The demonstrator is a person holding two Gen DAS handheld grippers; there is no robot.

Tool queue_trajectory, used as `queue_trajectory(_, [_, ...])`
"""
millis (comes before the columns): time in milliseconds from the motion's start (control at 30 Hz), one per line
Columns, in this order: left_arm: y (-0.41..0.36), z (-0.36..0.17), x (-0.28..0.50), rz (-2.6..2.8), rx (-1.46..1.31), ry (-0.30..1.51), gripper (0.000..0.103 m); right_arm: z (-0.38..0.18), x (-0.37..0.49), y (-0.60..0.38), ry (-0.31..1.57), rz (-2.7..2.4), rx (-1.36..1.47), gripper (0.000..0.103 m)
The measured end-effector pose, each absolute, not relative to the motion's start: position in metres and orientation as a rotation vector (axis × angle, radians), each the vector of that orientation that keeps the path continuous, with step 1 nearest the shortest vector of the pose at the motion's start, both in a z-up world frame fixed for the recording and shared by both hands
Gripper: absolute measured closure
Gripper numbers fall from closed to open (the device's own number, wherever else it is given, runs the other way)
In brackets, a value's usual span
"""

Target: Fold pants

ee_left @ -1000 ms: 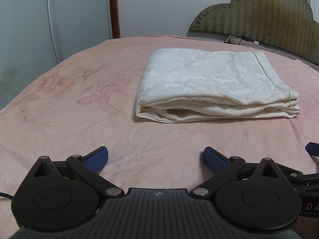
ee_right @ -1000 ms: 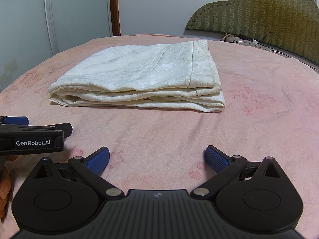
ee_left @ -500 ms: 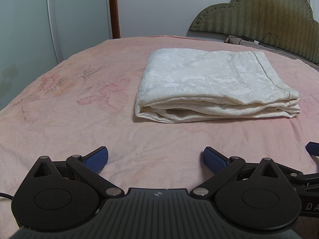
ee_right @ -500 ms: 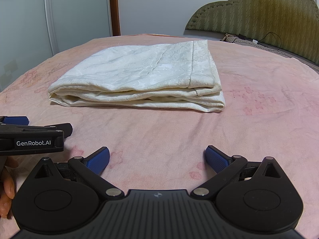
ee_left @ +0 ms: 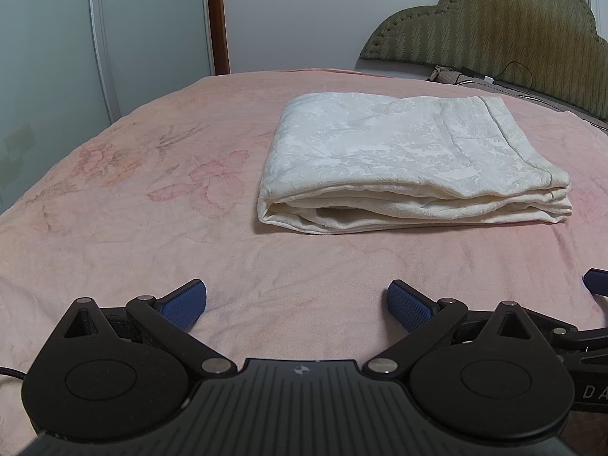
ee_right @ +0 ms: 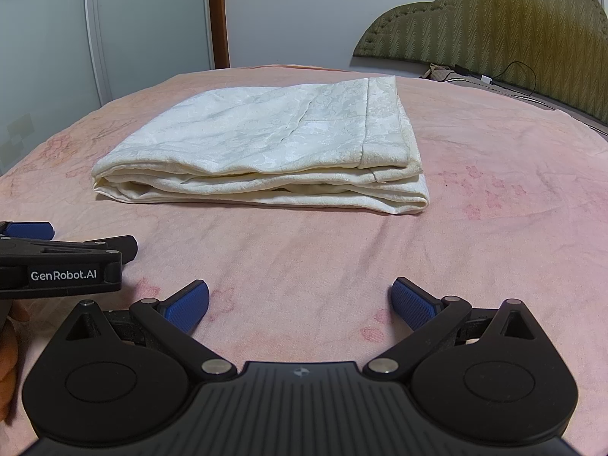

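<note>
Nothing has moved: both grippers' jaws spread, empty, well short of the folded pants' near edge.

You have the pants lying flat on the bed, folded into a thick rectangular bundle of several stacked layers. They are cream-white with a faint woven floral pattern. From your left wrist view the rounded fold sits at the left end; from your right wrist view a hemmed band crosses the top near the right end, possibly the waistband, though you cannot be sure.
</note>
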State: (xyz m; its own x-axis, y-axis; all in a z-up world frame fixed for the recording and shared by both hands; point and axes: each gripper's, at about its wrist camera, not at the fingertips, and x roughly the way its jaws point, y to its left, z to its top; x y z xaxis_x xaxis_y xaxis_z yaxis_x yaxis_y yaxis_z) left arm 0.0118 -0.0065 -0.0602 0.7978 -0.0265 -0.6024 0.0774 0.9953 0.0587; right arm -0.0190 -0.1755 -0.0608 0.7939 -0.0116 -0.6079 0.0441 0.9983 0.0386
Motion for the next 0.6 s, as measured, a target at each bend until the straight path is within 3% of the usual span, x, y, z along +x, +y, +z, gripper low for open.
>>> queue_trajectory(600, [-0.0059, -0.0606, 0.0114, -0.058, 0.082, 0.645, 0.0, -0.0607, -0.019, -0.1754, 0.653, -0.03, 0.051, 0.0])
